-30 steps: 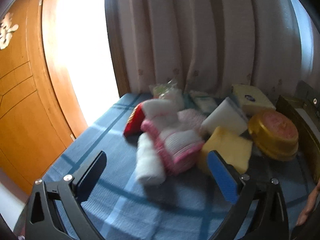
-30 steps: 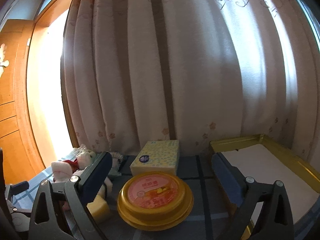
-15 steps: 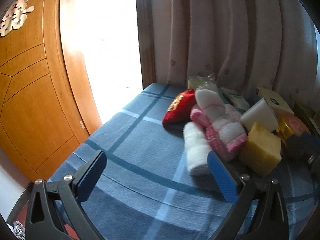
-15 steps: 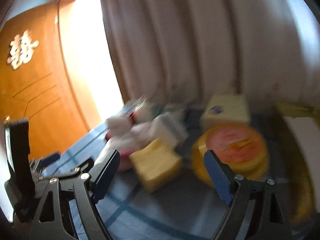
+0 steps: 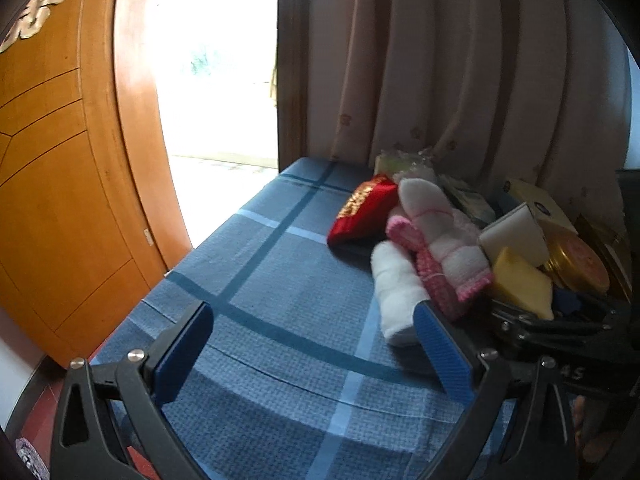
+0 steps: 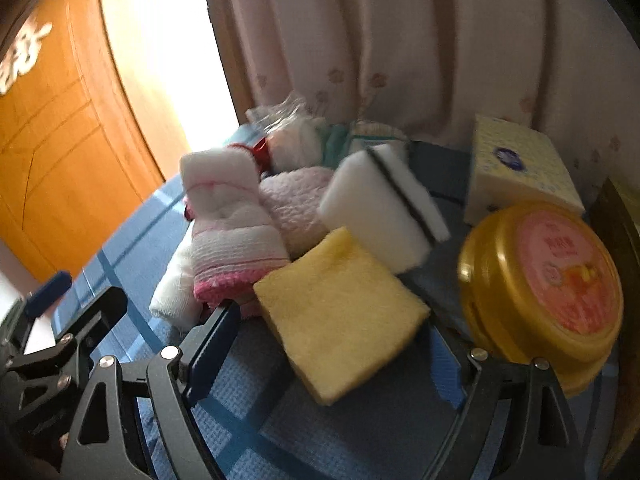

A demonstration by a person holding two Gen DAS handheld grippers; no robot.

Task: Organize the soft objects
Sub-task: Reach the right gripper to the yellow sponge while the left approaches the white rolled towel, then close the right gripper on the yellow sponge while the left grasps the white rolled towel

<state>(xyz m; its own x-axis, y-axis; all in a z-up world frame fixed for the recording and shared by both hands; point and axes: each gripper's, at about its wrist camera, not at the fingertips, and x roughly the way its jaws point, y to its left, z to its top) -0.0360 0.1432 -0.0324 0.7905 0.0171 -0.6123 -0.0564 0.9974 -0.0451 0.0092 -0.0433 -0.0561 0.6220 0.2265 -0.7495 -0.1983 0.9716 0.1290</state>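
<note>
Here both tongs gape: left tongs point(image 5: 316, 354) over bare cloth; right tongs point(image 6: 332, 348), just closing, flank the yellow sponge point(image 6: 340, 312).

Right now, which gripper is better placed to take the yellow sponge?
The right gripper: the yellow sponge already lies between its jaws, which have just been closing. The left gripper points at bare blue cloth.

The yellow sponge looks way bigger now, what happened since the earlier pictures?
The right gripper swung down from facing the curtain toward the yellow sponge, and its jaws have just been closing; the sponge sits between them, not yet pinched. The left gripper slid sideways over the blue cloth, open and empty. The towels, white sponge and gold tin stayed put.
</note>
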